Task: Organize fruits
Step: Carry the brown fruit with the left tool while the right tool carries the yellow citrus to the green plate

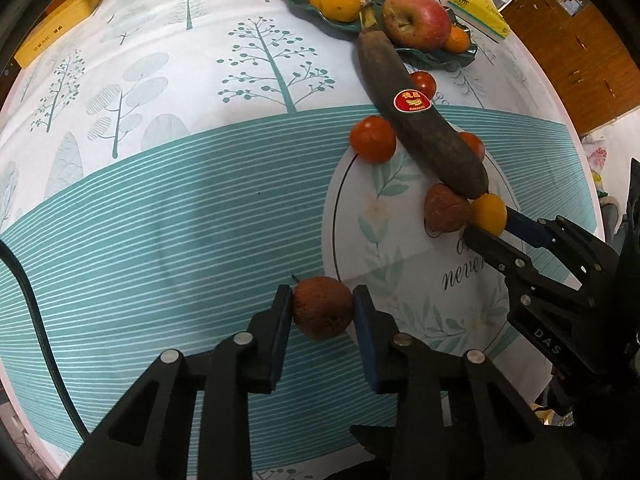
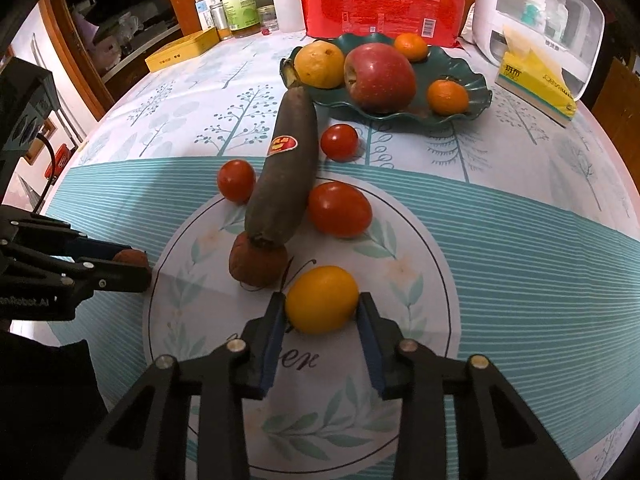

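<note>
The left gripper point(image 1: 323, 312) has its two pads pressed against a brown fruit point(image 1: 322, 307), closed on it over the striped tablecloth point(image 1: 160, 208), just outside the round leaf print. The right gripper point(image 2: 322, 312) is likewise closed on a yellow fruit point(image 2: 322, 299), pads touching both its sides, over that print.

Right ahead of the yellow fruit lies a second brown fruit point(image 2: 258, 263), with the tip of a blackened banana point(image 2: 286, 176) resting on it. The banana runs away toward a dark green plate point(image 2: 460, 74), its stem reaching the plate's rim. Three tomatoes flank the banana: a large tomato point(image 2: 339, 209) on its right, a small tomato point(image 2: 236, 180) on its left, and a far tomato point(image 2: 339, 142) nearer the plate. On the plate sit an apple point(image 2: 380, 76), a pear point(image 2: 319, 64) and two tangerines point(image 2: 447, 97).

In the left wrist view the banana covers most of the large tomato, and the right gripper's fingers hide part of the yellow fruit. In the right wrist view the left gripper shows at the left edge with only a sliver of its brown fruit visible.

Only the right wrist view shows the red pack point(image 2: 384, 4), bottles point(image 2: 240, 8) and white appliance point(image 2: 536, 12) behind the plate. A tissue box point(image 2: 536, 88) and a yellow box point(image 2: 182, 51) appear in both.
</note>
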